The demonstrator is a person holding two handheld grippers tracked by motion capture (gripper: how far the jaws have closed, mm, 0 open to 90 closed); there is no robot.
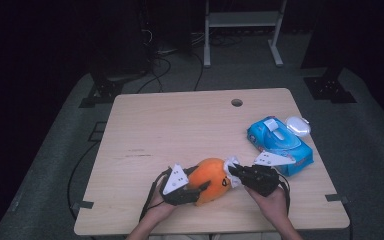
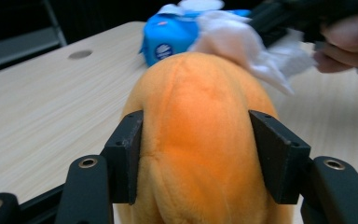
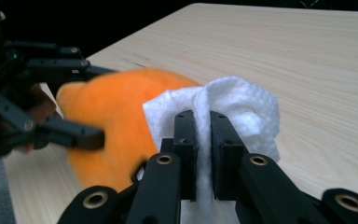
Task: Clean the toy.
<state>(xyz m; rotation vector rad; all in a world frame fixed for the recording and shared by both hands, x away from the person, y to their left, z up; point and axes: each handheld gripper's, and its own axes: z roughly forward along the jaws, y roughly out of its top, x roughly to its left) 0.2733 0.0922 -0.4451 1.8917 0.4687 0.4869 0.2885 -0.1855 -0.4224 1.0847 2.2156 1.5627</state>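
Claws grip orange plush toy (image 1: 210,180) and white wipe (image 3: 233,107) touching it.

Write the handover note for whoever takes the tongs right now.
Left tongs: shut on the orange plush toy, holding it steady near the front edge of the table.
Right tongs: shut on a white wipe, pressed against the toy's far end.
Blue wipes pack lies to the right, with a white lid beside it.
Done: wipe pulled out, toy gripped, wiping begun.
Left: likely finish wiping the toy, then set toy and wipe down. How much is already wiped cannot be told.
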